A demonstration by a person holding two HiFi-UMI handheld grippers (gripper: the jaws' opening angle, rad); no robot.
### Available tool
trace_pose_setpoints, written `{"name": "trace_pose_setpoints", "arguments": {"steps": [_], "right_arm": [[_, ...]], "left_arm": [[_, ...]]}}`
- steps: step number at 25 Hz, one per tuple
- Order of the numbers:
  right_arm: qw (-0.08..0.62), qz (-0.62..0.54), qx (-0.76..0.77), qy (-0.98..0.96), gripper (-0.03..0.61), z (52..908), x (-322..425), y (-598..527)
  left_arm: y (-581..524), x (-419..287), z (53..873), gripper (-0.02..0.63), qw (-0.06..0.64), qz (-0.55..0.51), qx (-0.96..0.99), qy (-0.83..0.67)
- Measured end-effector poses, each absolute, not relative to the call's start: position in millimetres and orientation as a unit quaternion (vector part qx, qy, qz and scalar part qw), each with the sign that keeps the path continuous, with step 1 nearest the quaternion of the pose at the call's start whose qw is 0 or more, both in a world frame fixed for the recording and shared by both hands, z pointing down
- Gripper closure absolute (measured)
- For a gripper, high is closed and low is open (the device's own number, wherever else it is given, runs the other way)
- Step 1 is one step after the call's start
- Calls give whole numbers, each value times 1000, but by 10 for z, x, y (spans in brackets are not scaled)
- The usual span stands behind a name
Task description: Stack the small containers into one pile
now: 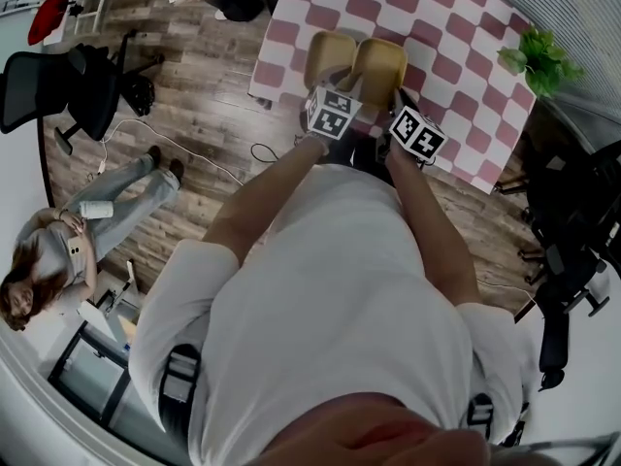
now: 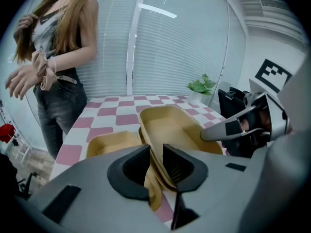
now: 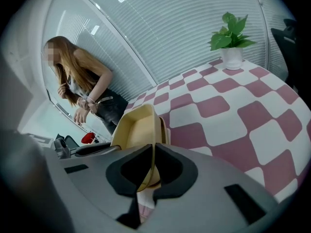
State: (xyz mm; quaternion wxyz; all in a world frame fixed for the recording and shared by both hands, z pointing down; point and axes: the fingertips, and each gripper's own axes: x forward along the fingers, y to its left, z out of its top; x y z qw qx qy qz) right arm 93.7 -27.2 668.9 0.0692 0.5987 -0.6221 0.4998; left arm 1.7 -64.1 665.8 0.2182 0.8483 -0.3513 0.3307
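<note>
Two tan, shallow containers sit near the front edge of a pink-and-white checked table (image 1: 456, 66). One container (image 1: 330, 56) (image 2: 111, 142) lies flat on the cloth at the left. The other container (image 1: 380, 66) (image 2: 170, 127) (image 3: 138, 127) is tilted up beside it, partly over its right edge. My left gripper (image 1: 347, 90) (image 2: 156, 166) is shut on the tilted container's near rim. My right gripper (image 1: 398, 100) (image 3: 151, 164) is shut on the same container's opposite rim, and its body shows at the right of the left gripper view (image 2: 243, 125).
A potted plant (image 1: 539, 58) (image 3: 232, 38) stands at the table's far right corner. A person (image 2: 58, 57) (image 3: 82, 91) stands at the far side of the table. Another person (image 1: 68, 250) sits on the wooden floor at left. Office chairs (image 1: 78, 85) (image 1: 572, 250) flank the table.
</note>
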Motion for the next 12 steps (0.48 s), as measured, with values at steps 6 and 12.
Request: {"name": "trace_pose_setpoints", "arguments": {"steps": [6, 12], "right_arm": [[94, 498, 596, -623, 535, 6796, 920, -270], [132, 447, 585, -664, 440, 6681, 950, -338]], "left_arm": [[-641, 17, 6813, 509, 217, 352, 843, -343], [-604, -43, 6772, 506, 216, 353, 844, -341]]}}
